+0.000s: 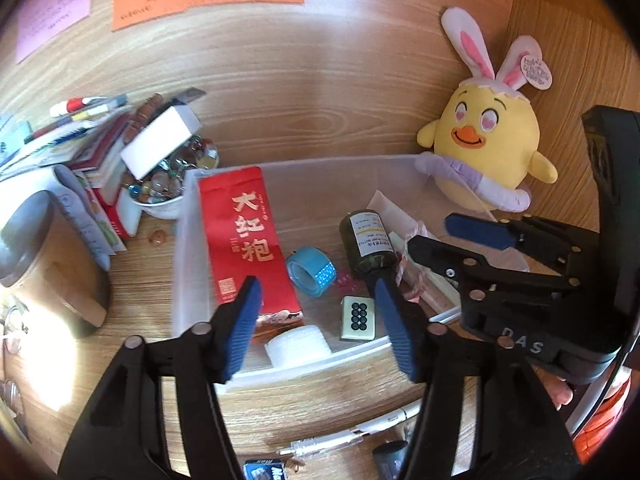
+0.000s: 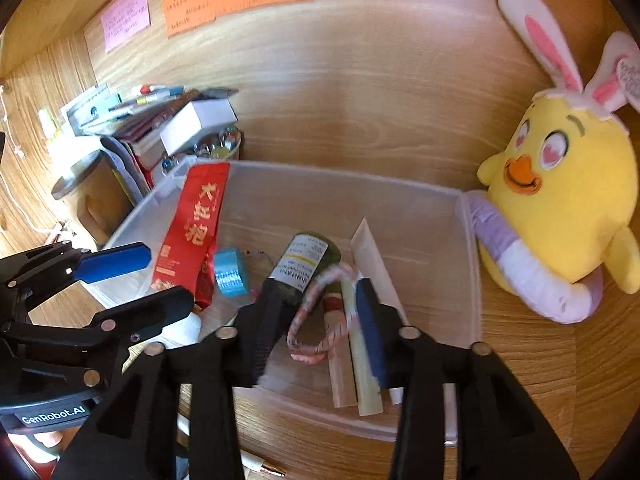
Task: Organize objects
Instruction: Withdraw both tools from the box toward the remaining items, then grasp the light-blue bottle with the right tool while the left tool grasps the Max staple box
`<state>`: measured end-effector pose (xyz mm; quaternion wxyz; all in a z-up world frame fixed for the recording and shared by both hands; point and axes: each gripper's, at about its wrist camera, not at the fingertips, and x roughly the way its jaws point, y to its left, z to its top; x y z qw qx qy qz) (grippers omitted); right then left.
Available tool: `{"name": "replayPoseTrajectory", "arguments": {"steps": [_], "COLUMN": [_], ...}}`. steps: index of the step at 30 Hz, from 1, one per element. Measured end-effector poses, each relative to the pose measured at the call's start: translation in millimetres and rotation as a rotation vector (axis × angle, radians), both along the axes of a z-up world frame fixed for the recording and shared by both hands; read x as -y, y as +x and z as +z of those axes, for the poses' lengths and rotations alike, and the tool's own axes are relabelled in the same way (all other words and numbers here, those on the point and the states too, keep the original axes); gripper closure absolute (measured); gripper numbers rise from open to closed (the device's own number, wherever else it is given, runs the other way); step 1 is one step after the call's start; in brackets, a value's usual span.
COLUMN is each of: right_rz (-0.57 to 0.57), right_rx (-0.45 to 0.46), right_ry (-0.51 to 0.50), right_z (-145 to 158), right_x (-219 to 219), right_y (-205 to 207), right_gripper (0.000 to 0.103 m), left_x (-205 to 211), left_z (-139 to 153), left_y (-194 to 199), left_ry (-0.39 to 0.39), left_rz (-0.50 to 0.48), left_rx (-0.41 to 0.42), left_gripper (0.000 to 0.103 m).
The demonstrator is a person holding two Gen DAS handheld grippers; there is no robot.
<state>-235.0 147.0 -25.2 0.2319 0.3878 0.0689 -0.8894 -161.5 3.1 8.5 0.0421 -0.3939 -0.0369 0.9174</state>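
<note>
Left-wrist view first: my left tongs (image 1: 316, 320) stand spread and empty over the clear plastic bin (image 1: 182, 248) on the desk (image 1: 132, 280), above the red tea packet (image 1: 244, 240), blue tape roll (image 1: 310, 270), dark bottle (image 1: 366, 242) and mahjong tile (image 1: 357, 317). Right-wrist view: my right tongs (image 2: 312, 336) are parted, gripping nothing, just above a pink braided loop (image 2: 320, 320) and wooden sticks (image 2: 352, 364) in the bin. A yellow chick plush (image 2: 560, 200) leans on the bin's far corner.
</note>
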Motion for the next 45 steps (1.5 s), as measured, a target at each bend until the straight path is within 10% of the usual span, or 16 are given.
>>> {"name": "replayPoseTrajectory", "arguments": {"steps": [9, 19, 45], "right_rz": [-0.011, -0.003, -0.001], "right_rx": [-0.098, -0.147, 0.103], "right_ry": [0.009, 0.005, 0.02], "right_z": [26.0, 29.5, -62.5], "right_x": [-2.6, -5.5, -8.9], "right_y": [29.3, 77.6, 147.4], "right_gripper": [0.037, 0.026, 0.025], "left_x": [10.4, 30.0, 37.4], "left_z": [18.6, 10.4, -72.3], "left_y": [32.5, 68.0, 116.3], "left_ry": [-0.035, -0.042, -0.035], "left_rz": [0.039, 0.069, 0.06], "left_rx": [-0.068, -0.043, 0.157], "left_gripper": [0.009, 0.007, 0.009]}}
